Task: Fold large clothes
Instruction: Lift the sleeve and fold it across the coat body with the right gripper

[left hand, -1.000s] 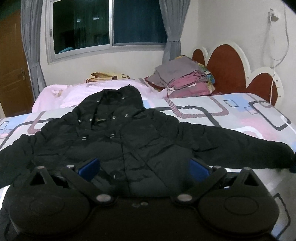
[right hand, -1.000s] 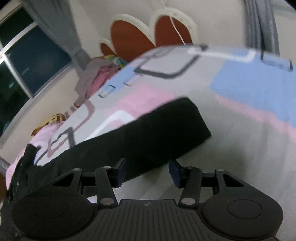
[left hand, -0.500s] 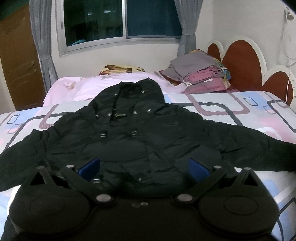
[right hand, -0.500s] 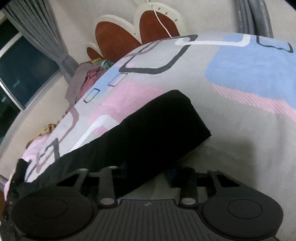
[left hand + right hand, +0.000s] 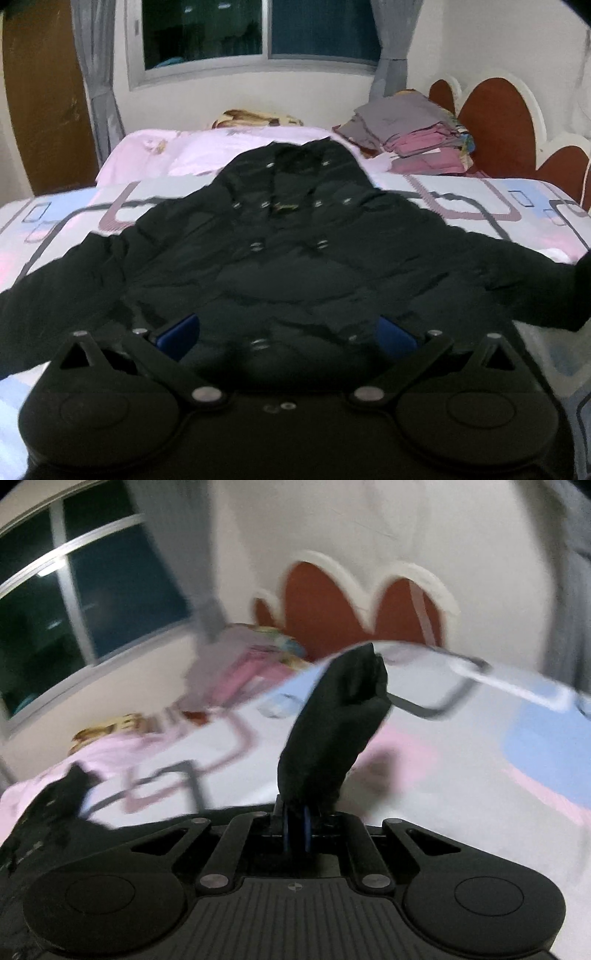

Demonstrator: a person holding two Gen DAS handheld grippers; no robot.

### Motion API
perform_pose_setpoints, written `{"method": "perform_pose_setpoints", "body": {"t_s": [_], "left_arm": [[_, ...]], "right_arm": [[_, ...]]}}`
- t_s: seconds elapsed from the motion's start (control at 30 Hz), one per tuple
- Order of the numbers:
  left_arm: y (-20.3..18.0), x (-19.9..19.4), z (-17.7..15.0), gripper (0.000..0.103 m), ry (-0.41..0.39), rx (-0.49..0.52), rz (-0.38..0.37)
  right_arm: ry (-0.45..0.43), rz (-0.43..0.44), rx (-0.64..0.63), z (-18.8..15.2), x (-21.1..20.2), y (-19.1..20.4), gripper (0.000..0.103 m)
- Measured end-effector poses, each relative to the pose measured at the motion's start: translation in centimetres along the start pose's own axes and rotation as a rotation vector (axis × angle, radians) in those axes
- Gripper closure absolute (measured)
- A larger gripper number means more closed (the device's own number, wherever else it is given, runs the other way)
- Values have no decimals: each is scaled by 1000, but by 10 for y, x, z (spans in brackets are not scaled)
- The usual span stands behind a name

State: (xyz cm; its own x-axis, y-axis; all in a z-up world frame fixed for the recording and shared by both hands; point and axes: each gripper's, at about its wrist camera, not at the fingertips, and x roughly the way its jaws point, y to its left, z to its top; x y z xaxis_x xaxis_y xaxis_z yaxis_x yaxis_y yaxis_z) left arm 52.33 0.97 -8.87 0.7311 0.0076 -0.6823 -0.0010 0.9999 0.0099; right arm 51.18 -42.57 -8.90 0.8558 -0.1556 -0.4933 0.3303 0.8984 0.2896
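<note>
Having just closed, the right gripper [image 5: 295,827] now clamps the sleeve [image 5: 332,731], lifted to frame centre; left gripper [image 5: 288,332] gapes over the black jacket [image 5: 280,258], spread flat.

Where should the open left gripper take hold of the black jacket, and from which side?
Probably the cuff end of the free sleeve, coming from its outer end: it lies flat and spread on the bed. The left gripper is open; the right gripper has just closed on the other sleeve.
</note>
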Motion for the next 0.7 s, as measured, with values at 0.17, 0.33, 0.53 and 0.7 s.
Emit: {"method": "perform_pose_setpoints", "body": {"t_s": [0.17,0.33,0.53,0.7], "left_arm": [[38,-3,0,1,4,-29,7],[77,-10,-1,2,-17,-67,-1],[114,-8,-5,6,-18,-121,-23],[133,-1,-7,7,-9,-143,-41]], "right_arm": [[24,151,-108,-20,2,101,96],[81,279,-216,-59,5,193,96],[151,391,-337,-108,13,274,96],[232,452,-444,-157,20,324,96]]}}
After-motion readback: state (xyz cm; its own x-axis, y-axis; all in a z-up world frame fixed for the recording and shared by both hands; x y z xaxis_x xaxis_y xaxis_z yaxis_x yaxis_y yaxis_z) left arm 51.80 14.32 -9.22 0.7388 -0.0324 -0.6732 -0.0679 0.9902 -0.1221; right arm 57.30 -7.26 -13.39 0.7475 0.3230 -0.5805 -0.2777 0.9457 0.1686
